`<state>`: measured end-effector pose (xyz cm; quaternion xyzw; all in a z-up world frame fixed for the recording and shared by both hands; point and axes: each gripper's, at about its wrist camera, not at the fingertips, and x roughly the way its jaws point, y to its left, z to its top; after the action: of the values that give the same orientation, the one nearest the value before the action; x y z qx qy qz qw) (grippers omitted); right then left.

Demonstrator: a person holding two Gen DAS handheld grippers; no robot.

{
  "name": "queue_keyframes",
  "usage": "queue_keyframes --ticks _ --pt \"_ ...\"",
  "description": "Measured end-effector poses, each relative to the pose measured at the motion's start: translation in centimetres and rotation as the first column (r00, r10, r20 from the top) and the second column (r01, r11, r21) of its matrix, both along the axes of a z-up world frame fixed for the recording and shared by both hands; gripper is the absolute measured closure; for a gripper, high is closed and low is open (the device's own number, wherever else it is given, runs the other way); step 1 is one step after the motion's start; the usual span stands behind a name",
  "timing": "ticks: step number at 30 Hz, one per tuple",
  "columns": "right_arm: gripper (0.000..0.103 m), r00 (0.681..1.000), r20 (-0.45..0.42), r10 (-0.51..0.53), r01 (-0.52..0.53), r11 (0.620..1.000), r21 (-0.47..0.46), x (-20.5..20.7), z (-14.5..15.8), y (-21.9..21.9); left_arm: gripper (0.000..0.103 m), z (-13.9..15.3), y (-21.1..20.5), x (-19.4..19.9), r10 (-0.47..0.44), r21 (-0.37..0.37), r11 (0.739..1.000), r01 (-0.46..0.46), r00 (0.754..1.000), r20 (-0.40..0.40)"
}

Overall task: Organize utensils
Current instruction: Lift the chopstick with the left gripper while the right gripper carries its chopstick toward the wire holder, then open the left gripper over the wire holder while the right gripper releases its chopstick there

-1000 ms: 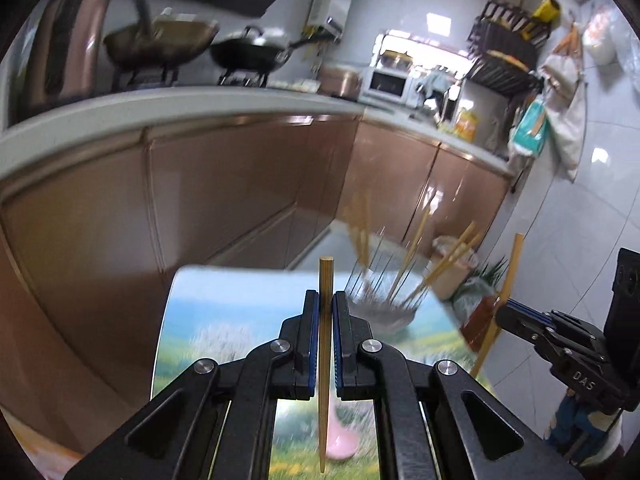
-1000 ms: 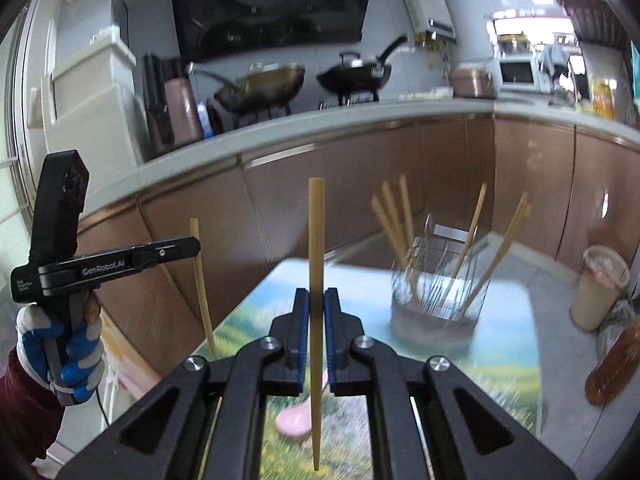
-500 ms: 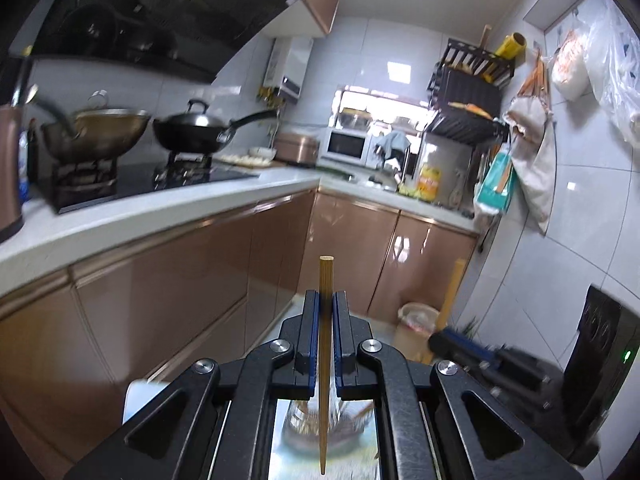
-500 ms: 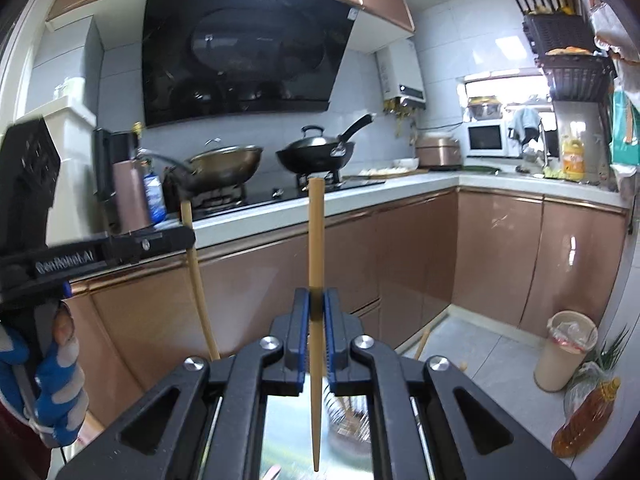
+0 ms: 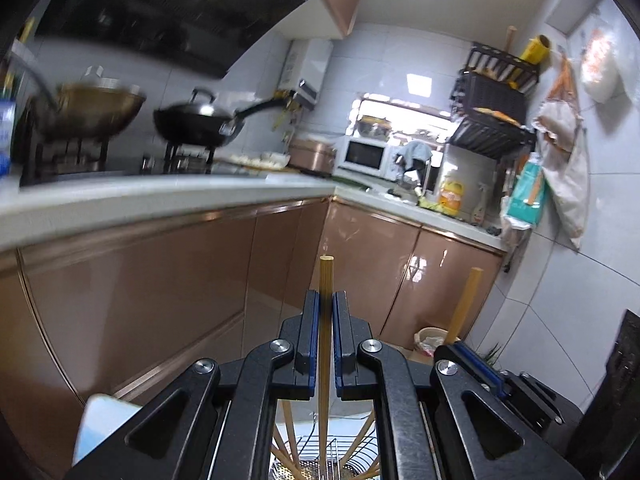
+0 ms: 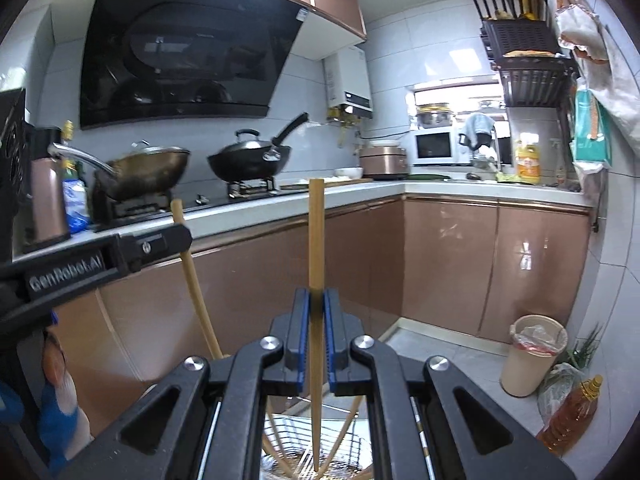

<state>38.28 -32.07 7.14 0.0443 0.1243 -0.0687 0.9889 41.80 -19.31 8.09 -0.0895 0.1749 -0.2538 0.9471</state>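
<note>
My left gripper (image 5: 326,300) is shut on a wooden chopstick (image 5: 325,280) held upright, tip down. My right gripper (image 6: 315,298) is shut on another wooden chopstick (image 6: 316,240), also upright. Under both grippers stands a wire utensil holder (image 6: 320,456) with several chopsticks leaning in it; it also shows in the left wrist view (image 5: 332,456). Each held chopstick's lower tip hangs just above or inside the holder's top. The right gripper and its chopstick (image 5: 466,300) show at the right of the left wrist view; the left gripper's chopstick (image 6: 196,280) shows at the left of the right wrist view.
A kitchen counter (image 6: 360,196) with brown cabinets runs behind, carrying two woks (image 6: 248,160) on a stove. A bin (image 6: 532,354) and an oil bottle (image 6: 572,420) stand on the floor at right. A table corner (image 5: 104,420) shows at lower left.
Both grippers have risen and moved over the utensil holder, so it went from ahead of them to directly below. Each still holds its chopstick.
</note>
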Motion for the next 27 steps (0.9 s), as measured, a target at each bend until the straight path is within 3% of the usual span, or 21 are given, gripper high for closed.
queue_keyframes --ticks 6,11,20,27 --pt "0.096 0.998 -0.042 -0.055 0.051 0.996 -0.078 1.3 -4.2 0.8 0.097 -4.4 -0.8 1.1 0.053 0.025 0.998 -0.052 0.998 -0.036" --pt "0.096 0.995 -0.077 -0.06 0.055 0.996 -0.071 1.7 -6.5 0.9 0.097 -6.6 -1.7 0.6 0.072 0.063 0.996 -0.07 0.997 -0.022" --pt "0.096 0.994 -0.099 -0.056 0.051 0.997 -0.053 1.1 -8.7 1.2 0.097 -8.8 -1.1 -0.2 0.079 0.098 0.992 -0.074 0.995 -0.052" --pt "0.095 0.991 -0.122 -0.049 0.044 0.998 -0.042 -0.2 -9.2 1.9 0.097 -8.5 -0.4 -1.4 0.084 0.115 0.99 -0.077 0.995 -0.052"
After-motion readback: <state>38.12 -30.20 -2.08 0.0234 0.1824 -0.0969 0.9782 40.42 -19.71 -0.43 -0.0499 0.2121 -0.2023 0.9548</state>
